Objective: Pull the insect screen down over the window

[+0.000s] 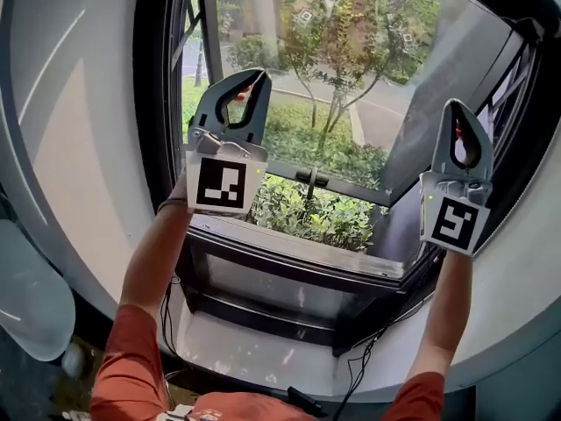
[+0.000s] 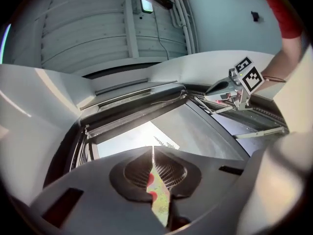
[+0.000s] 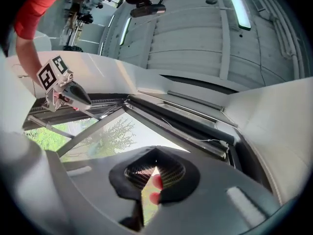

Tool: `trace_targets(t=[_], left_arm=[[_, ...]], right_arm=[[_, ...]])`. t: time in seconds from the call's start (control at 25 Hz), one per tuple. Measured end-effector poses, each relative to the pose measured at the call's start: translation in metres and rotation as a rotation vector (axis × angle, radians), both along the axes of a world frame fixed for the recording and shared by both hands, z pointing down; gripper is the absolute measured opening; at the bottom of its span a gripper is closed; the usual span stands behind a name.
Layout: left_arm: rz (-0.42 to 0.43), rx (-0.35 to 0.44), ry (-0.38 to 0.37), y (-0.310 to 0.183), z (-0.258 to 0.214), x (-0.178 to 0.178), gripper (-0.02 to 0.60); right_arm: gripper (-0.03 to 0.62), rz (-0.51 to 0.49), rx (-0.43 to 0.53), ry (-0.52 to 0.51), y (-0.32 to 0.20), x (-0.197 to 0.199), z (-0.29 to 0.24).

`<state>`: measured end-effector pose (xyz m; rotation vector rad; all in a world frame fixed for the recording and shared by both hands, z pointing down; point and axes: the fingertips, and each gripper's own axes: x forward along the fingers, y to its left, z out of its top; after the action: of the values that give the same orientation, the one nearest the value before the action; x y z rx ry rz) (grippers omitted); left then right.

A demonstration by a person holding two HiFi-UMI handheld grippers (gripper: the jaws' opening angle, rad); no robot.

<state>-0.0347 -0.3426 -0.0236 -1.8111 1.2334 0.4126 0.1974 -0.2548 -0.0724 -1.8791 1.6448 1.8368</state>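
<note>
Both grippers are raised in front of the open window. In the head view my left gripper points up at the left of the opening, and my right gripper at its right. Each is shut with nothing between its jaws. In the left gripper view, the left gripper points at the dark top bar of the window frame, where the screen seems to be rolled up. That bar also runs above the right gripper in the right gripper view. No screen mesh is drawn over the opening.
A glass sash swings outward at the right, with metal stay arms. A dark handle sits on the lower frame above the sill. Cables hang below the sill. Bushes and trees lie outside.
</note>
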Motion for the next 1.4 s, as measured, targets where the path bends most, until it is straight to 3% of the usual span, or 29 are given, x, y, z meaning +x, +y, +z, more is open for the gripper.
trace_targets(t=[0.36, 0.64, 0.8, 0.92, 1.12, 1.4], left_arm=[[-0.128, 0.148, -0.119, -0.004, -0.085, 0.017, 0.006], [-0.339, 0.268, -0.263, 0.000, -0.155, 0.038, 0.008], [-0.452, 0.303, -0.333, 0.000, -0.188, 0.049, 0.020], [-0.543, 0.313, -0.419, -0.006, -0.204, 0.062, 0.089], [-0.707, 0.333, -0.532, -0.013, -0.227, 0.073, 0.138], [-0.763, 0.321, -0.581, -0.024, -0.242, 0.090, 0.175]], right_arm=[[0.011, 0.112, 0.051, 0.072, -0.011, -0.007, -0.073], [0.025, 0.275, 0.087, 0.182, -0.020, -0.028, -0.129], [0.068, 0.368, 0.052, 0.227, -0.032, -0.027, -0.152], [0.083, 0.441, 0.032, 0.257, -0.040, -0.023, -0.167], [0.149, 0.566, -0.038, 0.327, -0.061, -0.021, -0.179], [0.186, 0.673, -0.081, 0.335, -0.075, -0.013, -0.192]])
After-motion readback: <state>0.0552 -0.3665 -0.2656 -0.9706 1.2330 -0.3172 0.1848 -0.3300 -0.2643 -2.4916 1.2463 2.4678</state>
